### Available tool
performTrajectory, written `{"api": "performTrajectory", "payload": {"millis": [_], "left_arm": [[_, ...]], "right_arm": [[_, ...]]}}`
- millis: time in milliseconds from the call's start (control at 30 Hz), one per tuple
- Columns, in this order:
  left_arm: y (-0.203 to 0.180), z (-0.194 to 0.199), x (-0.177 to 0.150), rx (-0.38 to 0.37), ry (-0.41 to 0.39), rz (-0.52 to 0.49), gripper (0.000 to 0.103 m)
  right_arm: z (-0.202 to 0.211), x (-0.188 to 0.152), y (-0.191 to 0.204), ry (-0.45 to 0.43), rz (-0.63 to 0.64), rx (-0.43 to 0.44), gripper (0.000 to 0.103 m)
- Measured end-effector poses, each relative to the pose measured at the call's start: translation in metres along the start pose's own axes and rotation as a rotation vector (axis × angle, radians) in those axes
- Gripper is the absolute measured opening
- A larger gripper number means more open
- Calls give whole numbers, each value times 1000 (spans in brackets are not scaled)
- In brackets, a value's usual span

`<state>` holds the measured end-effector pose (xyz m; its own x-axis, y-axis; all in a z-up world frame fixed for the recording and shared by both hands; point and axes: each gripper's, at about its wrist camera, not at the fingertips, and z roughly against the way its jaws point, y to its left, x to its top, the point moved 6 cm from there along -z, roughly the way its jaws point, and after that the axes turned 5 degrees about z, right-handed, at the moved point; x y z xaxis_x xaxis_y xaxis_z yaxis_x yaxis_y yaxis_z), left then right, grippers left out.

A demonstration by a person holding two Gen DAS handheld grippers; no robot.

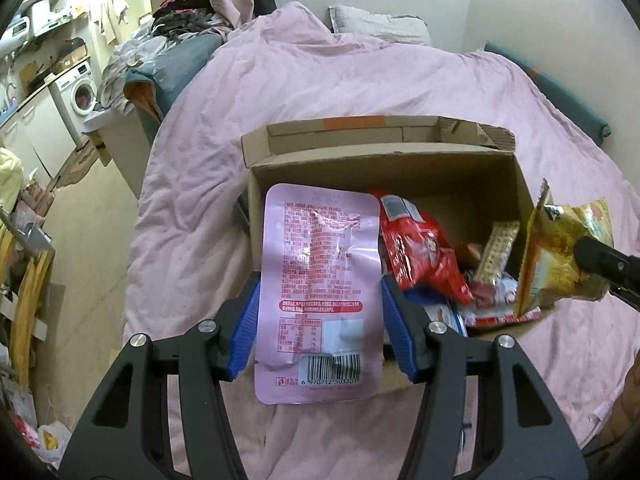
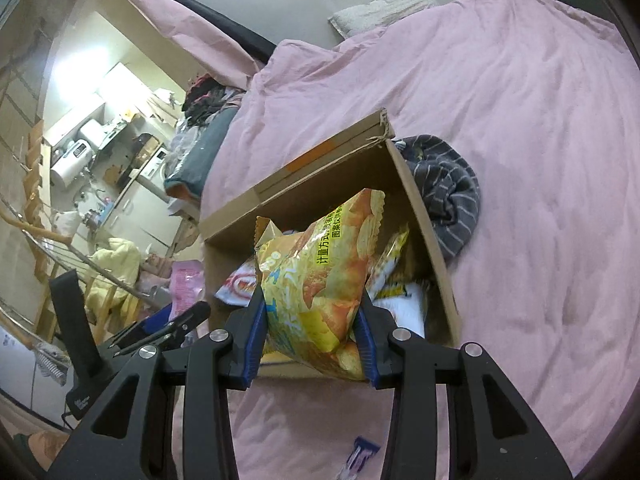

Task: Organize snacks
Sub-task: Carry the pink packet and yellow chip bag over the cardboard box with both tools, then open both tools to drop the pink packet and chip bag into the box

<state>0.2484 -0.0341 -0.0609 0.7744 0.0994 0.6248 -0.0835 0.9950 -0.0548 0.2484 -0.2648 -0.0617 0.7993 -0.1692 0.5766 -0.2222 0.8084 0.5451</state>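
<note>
Two packets hang over the cardboard box (image 1: 384, 168) (on the bed (image 1: 320, 80)): left gripper (image 1: 316, 324) fingers clamped on the pink packet (image 1: 320, 264), right gripper (image 2: 314, 336) fingers on the yellow chip bag (image 2: 320, 276), each probably needing lowering in and release.

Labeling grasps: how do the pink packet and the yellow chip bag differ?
The pink packet is flat and shows its printed back with a barcode; the yellow chip bag is puffy and crinkled. The left gripper holds the packet, the right gripper the bag. Both hang above the cardboard box.

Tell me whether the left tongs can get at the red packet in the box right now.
Probably not: the left tongs are already clamped on the pink packet, which hangs in front of the red packet lying in the cardboard box.
</note>
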Motion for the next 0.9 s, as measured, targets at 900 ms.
{"api": "performTrajectory", "payload": {"millis": [900], "left_arm": [[2, -33, -1, -11, 48, 41, 54]], "right_arm": [[-72, 19, -2, 67, -7, 12, 42]]}}
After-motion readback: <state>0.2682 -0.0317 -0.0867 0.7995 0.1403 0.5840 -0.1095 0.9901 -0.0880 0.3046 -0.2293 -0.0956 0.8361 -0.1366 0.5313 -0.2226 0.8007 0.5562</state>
